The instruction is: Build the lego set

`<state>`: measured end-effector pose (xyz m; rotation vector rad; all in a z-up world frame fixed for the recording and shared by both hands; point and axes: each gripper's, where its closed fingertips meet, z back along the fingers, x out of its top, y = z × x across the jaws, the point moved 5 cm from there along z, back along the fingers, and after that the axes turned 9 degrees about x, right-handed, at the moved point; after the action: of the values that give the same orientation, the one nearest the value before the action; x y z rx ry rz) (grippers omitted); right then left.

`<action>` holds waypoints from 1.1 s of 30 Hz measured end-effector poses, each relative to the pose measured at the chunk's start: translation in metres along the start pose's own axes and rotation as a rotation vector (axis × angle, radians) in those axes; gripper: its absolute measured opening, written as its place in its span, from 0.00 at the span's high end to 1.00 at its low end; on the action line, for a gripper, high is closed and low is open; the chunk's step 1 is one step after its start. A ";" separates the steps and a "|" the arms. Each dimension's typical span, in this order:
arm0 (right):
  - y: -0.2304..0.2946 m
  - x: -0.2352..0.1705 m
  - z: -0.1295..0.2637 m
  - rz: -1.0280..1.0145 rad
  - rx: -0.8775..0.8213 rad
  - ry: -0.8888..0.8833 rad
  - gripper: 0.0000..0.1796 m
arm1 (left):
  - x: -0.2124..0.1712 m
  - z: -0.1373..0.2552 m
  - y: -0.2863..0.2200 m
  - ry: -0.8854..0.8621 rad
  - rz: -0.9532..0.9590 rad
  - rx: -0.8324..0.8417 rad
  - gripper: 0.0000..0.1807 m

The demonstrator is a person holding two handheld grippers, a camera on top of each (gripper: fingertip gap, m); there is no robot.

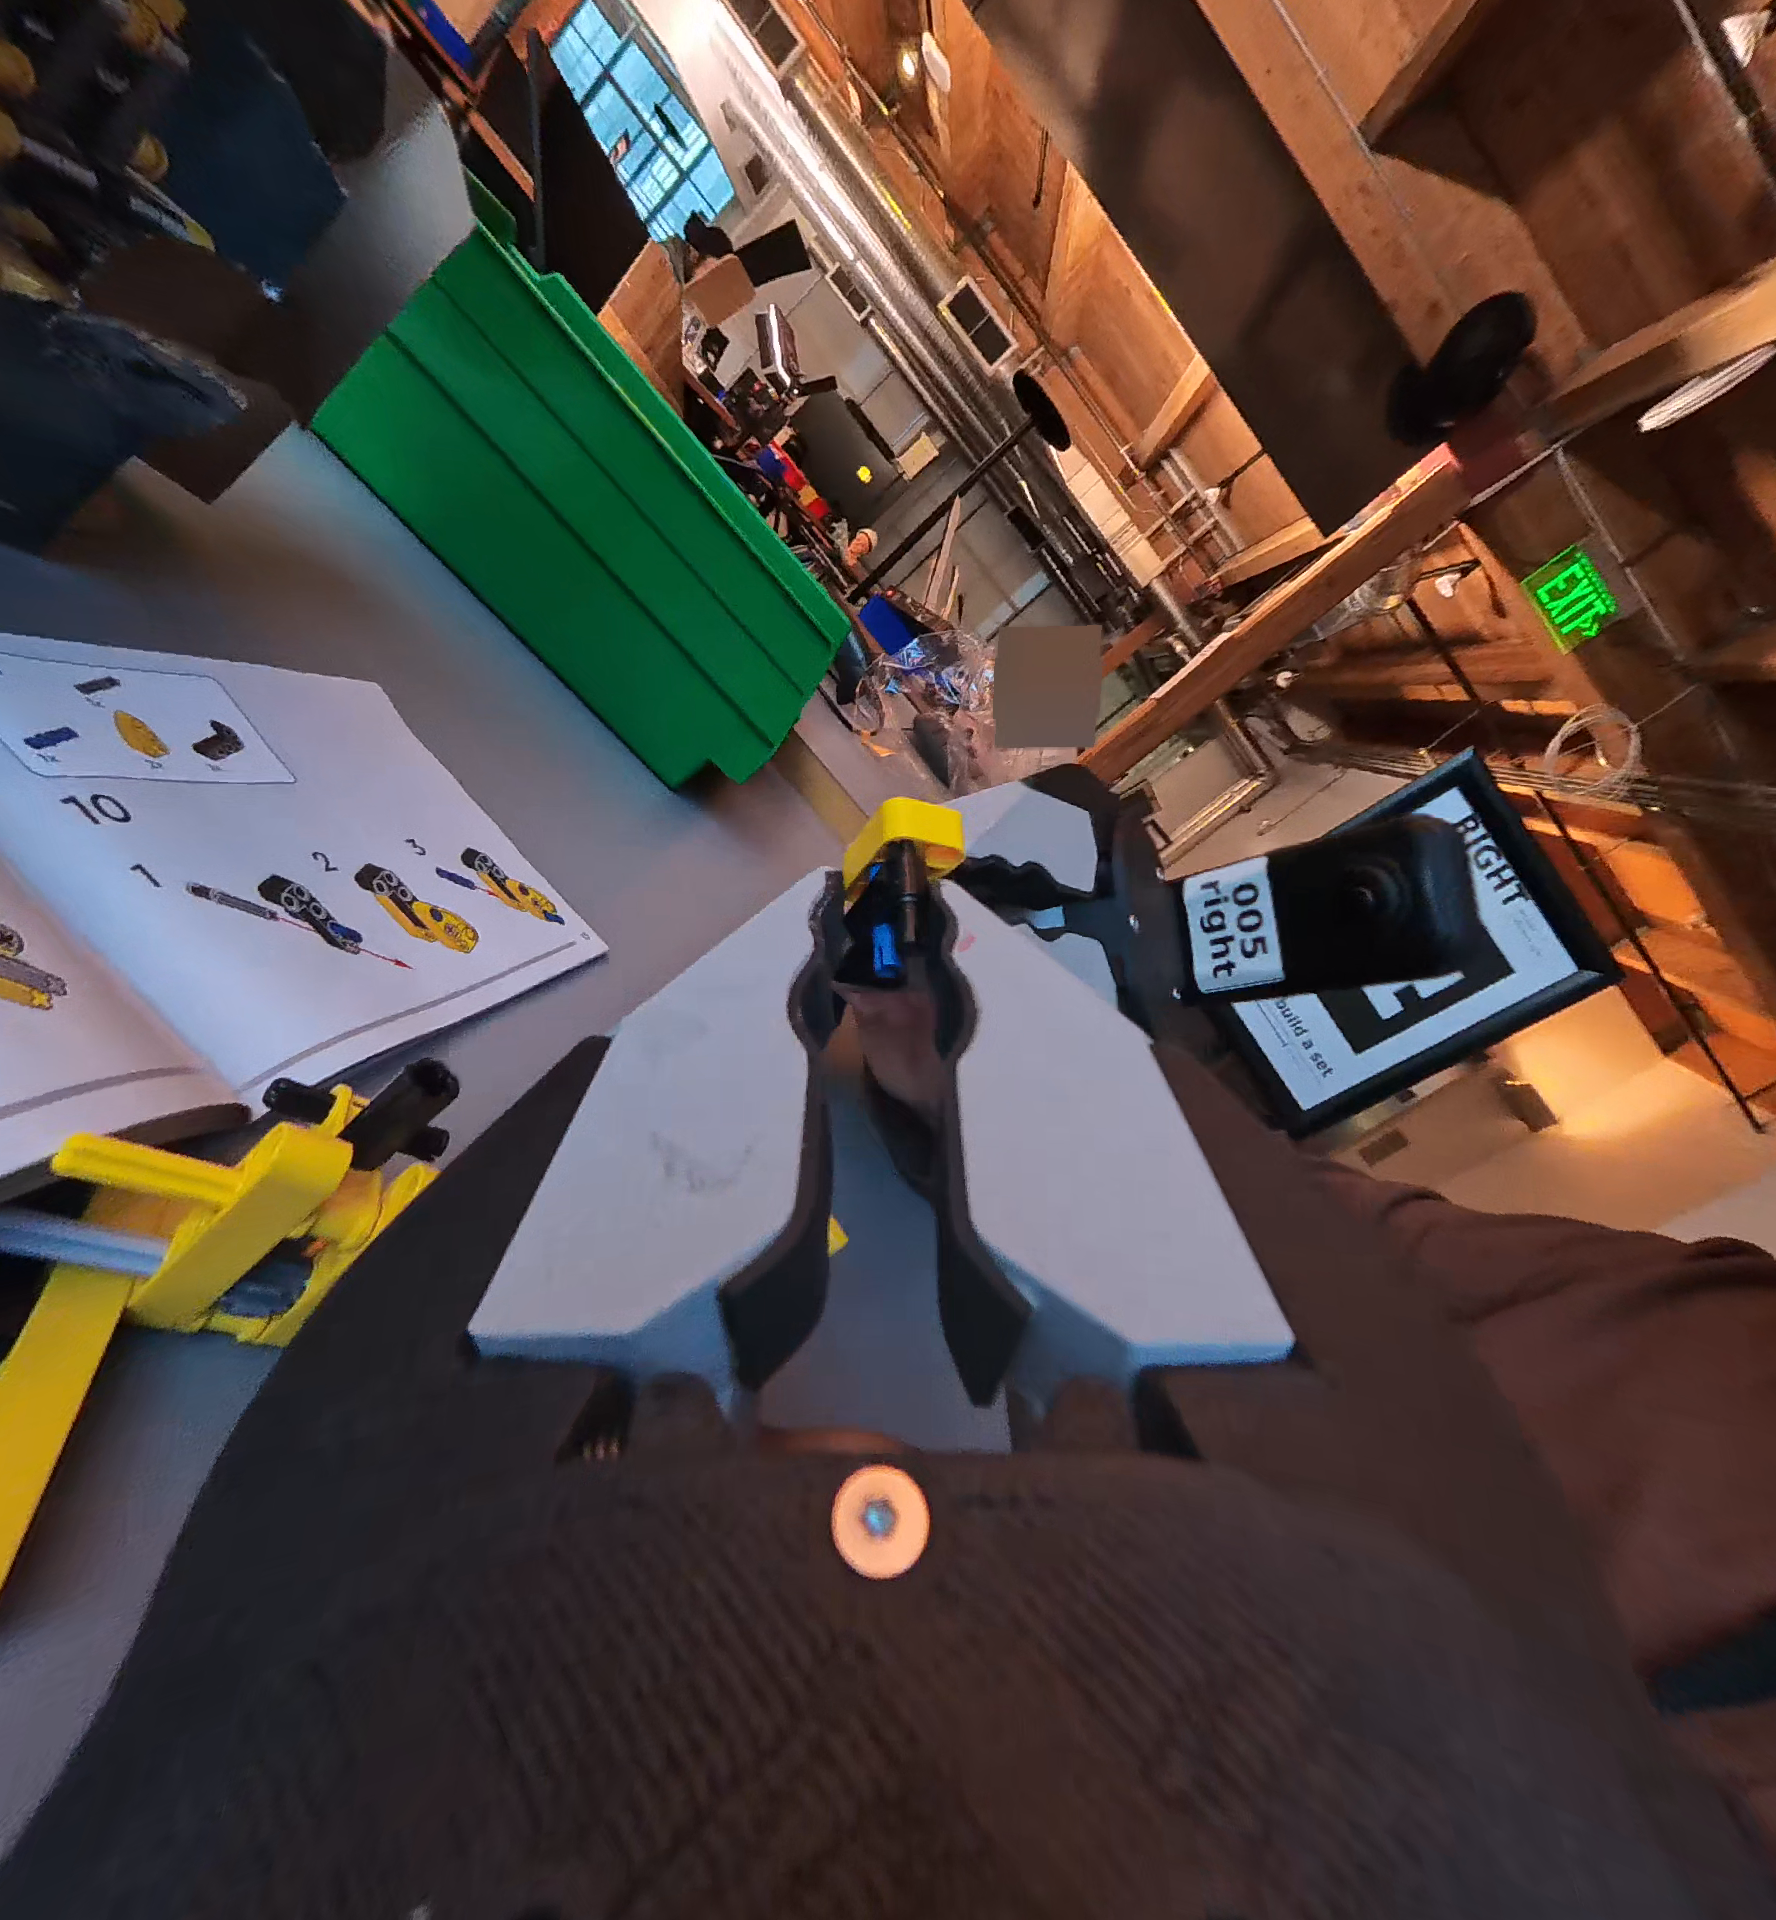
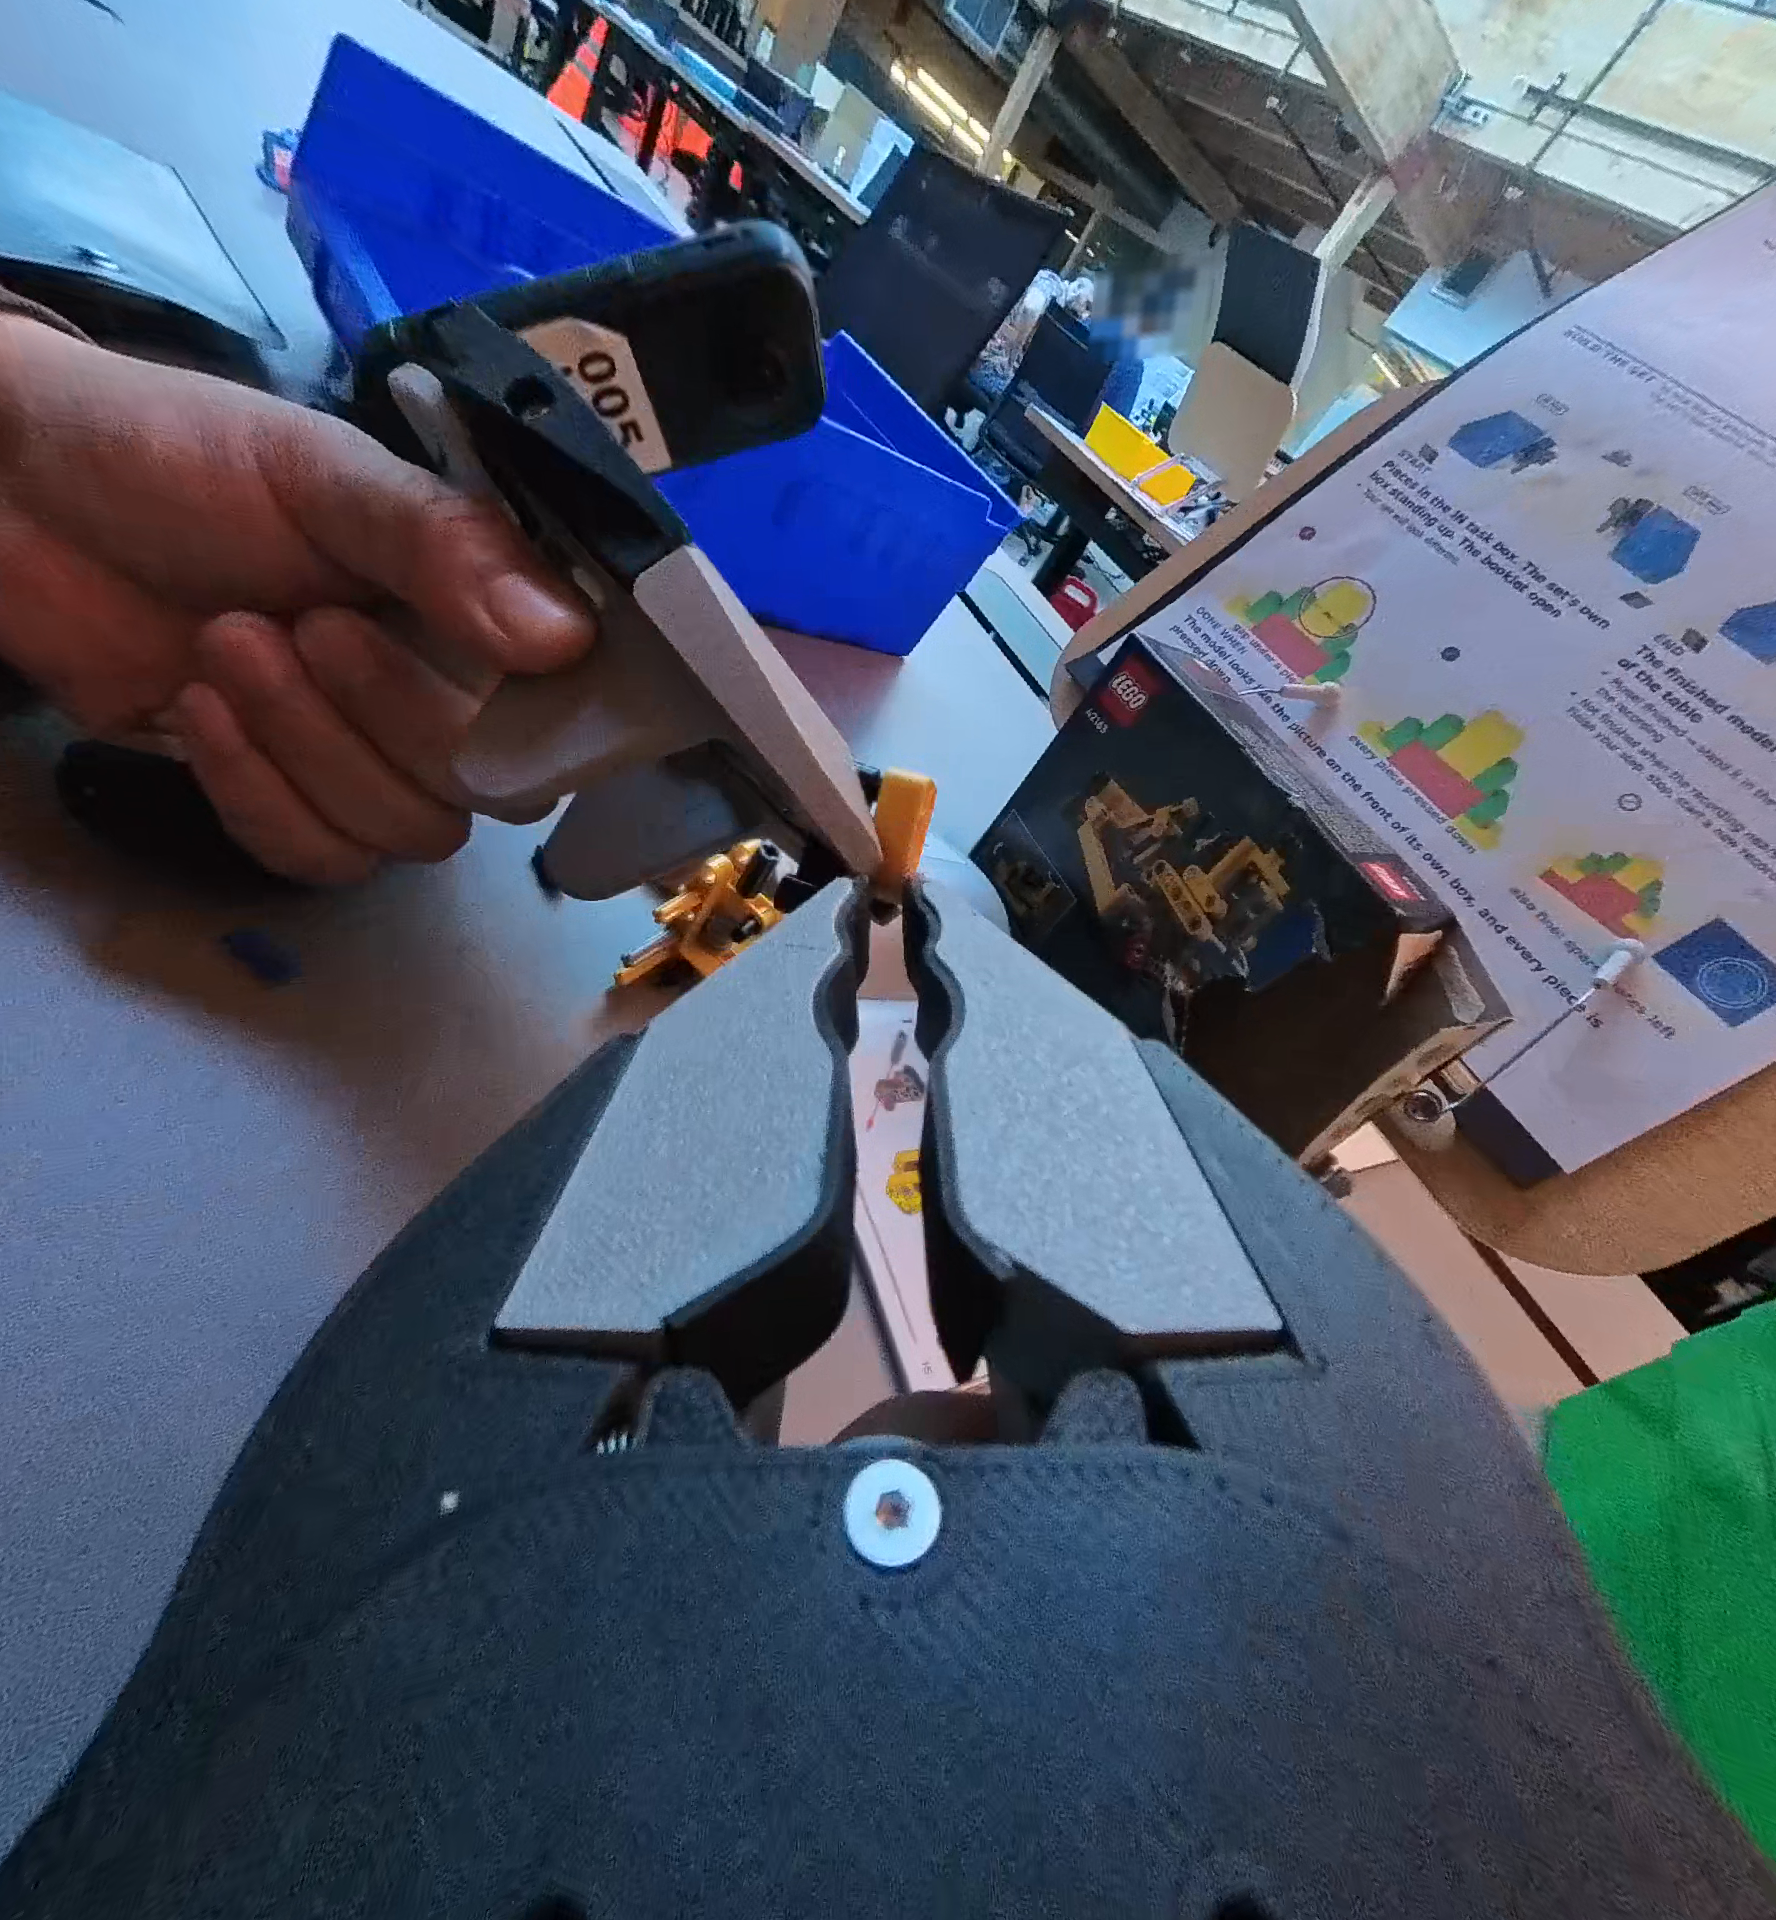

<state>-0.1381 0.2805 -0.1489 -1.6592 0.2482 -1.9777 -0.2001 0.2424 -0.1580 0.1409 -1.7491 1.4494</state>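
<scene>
My left gripper is shut on a small sub-assembly: a yellow piece on top, a black pin and a blue pin below. My right gripper meets it from the other side, its jaws closed on the lower end of the same yellow piece. Both hold it in the air above the table. In the right wrist view a hand holds the left gripper, tip to tip with mine. The right gripper also shows in the left wrist view. A partly built yellow model lies on the table.
The open instruction booklet lies left of the model. A green bin stands behind it, a blue bin beyond the left gripper. The set's box and a tilted printed sheet on a board stand to the right. A small blue piece lies loose. Left and right tips are no more than a few centimetres apart.
</scene>
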 end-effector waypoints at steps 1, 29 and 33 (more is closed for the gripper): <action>-0.001 0.000 0.000 -0.002 -0.004 0.002 0.98 | 0.000 -0.001 0.000 -0.003 -0.006 0.005 0.93; 0.003 0.017 0.022 0.081 0.010 0.030 0.98 | -0.005 0.001 -0.011 -0.020 0.037 -0.133 0.98; 0.000 0.017 0.023 0.051 0.045 -0.065 0.98 | -0.005 0.001 -0.013 -0.017 0.122 -0.183 0.97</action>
<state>-0.1180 0.2759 -0.1295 -1.6686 0.2180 -1.8751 -0.1897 0.2356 -0.1515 -0.0508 -1.9230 1.3676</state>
